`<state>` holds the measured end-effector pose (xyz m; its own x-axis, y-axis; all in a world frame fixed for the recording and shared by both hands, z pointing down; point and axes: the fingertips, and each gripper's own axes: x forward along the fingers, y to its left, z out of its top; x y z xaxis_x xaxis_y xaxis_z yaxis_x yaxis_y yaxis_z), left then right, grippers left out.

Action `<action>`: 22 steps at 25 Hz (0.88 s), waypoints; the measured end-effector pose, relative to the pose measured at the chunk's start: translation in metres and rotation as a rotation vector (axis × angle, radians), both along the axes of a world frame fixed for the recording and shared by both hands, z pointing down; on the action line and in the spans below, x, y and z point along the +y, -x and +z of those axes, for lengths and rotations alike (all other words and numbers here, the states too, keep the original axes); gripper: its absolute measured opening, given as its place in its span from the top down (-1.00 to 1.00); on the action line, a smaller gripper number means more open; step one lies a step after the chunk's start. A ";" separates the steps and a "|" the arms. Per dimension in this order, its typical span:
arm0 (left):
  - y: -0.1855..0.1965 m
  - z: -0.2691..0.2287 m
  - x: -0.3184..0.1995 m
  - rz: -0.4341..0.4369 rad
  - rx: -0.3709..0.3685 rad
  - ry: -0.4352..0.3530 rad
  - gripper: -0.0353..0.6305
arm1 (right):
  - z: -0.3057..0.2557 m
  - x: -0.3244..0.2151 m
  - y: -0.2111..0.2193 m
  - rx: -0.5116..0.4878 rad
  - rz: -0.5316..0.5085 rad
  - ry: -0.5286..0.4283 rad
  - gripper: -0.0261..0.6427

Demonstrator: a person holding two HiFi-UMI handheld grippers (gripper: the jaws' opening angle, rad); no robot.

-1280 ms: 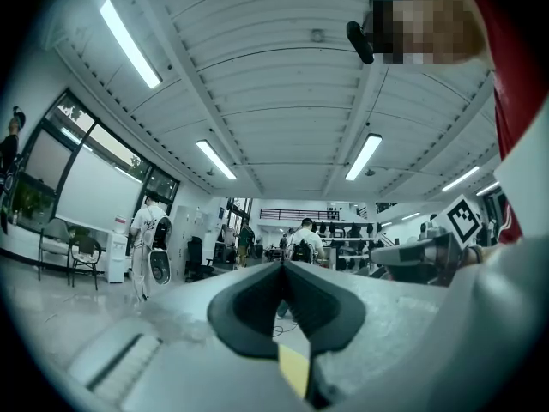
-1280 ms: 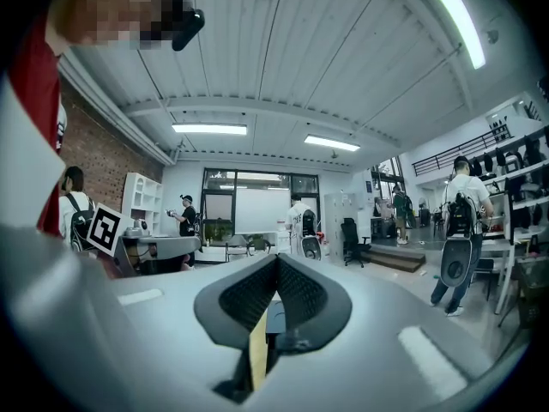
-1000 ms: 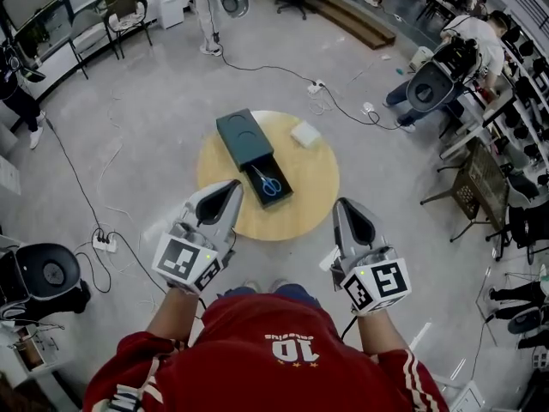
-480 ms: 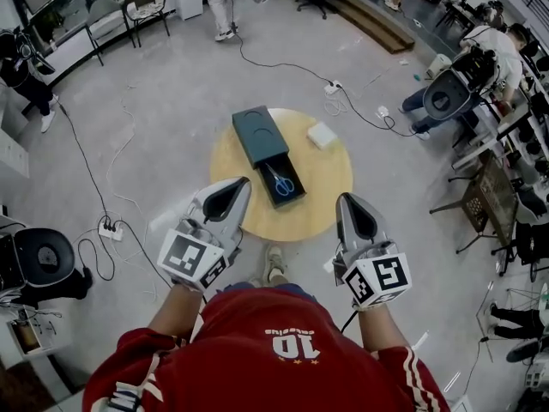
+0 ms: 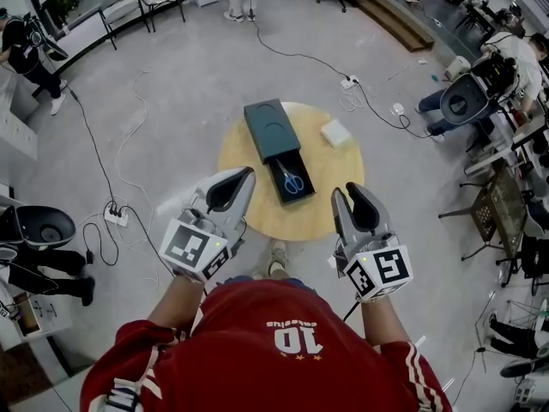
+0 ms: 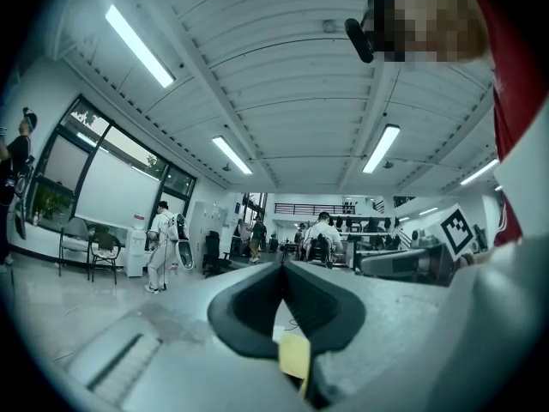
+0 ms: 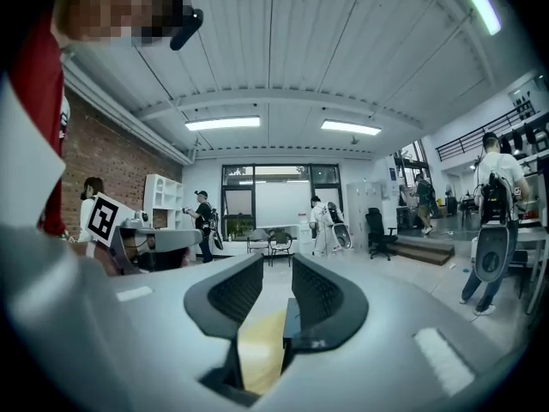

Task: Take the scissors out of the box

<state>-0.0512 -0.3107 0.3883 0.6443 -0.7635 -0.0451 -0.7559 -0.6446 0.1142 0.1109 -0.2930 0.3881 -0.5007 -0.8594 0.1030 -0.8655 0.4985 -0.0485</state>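
Observation:
The dark teal box [image 5: 271, 128] lies on the round wooden table [image 5: 330, 187], its drawer pulled out toward me. The blue-handled scissors [image 5: 293, 181] rest in the drawer. My left gripper [image 5: 246, 175] hovers over the table's near left edge, jaws shut and empty; its own view shows the left gripper [image 6: 283, 269] with tips touching. My right gripper [image 5: 353, 196] is over the near right edge, level with the drawer's end. Its jaws have just been opening, and in its own view the right gripper [image 7: 276, 273] holds nothing in the gap.
A small white block [image 5: 335, 132] sits on the table's far right. Cables and a power strip [image 5: 115, 215] trail over the floor on the left. Office chairs [image 5: 464, 103] and several people stand around the room's edges.
Both grippers have moved forward and a little down toward the table. The right gripper's jaws, shut in the earlier frames, now stand apart.

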 end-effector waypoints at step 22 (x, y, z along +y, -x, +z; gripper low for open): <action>0.018 0.030 -0.063 -0.101 -0.058 0.075 0.88 | 0.197 -0.093 0.024 0.141 -0.206 0.316 0.50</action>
<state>-0.0690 -0.3735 0.4187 0.5640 -0.8243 0.0494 -0.8231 -0.5564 0.1137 0.0873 -0.3859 0.5852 -0.6212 -0.6575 0.4263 -0.7582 0.6418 -0.1149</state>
